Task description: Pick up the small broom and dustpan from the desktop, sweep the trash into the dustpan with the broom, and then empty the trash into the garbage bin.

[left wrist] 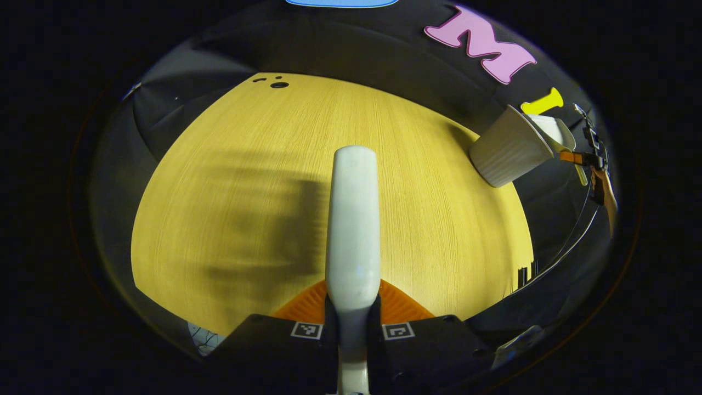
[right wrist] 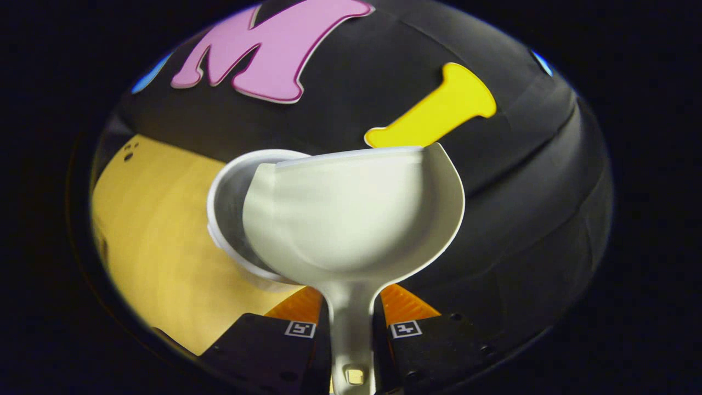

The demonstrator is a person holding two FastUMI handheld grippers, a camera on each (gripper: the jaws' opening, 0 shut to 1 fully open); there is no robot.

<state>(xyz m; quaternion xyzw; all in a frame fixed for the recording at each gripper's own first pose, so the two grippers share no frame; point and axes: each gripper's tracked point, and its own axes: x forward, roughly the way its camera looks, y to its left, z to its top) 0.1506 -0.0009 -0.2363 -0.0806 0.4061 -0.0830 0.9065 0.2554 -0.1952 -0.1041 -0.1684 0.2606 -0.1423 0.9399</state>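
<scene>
My left gripper [left wrist: 352, 312] is shut on the small white broom [left wrist: 354, 219], whose rounded stem points forward above the wooden desktop [left wrist: 230, 164]; its bristles are hidden. My right gripper [right wrist: 351, 321] is shut on the handle of the white dustpan [right wrist: 351, 214]. The pan is tipped over the rim of the white garbage bin [right wrist: 225, 203], and the inside of the pan looks bare. In the left gripper view the ribbed bin [left wrist: 507, 148] stands at the desktop's far right edge, with the dustpan [left wrist: 556, 131] over its mouth and the right gripper [left wrist: 595, 164] behind it.
The desktop [right wrist: 148, 219] stretches left of the bin. Small dark holes [left wrist: 278, 84] mark its far edge. Cables [left wrist: 570, 241] hang at the right of the left gripper view. The booth's black cloth wall runs close behind the bin.
</scene>
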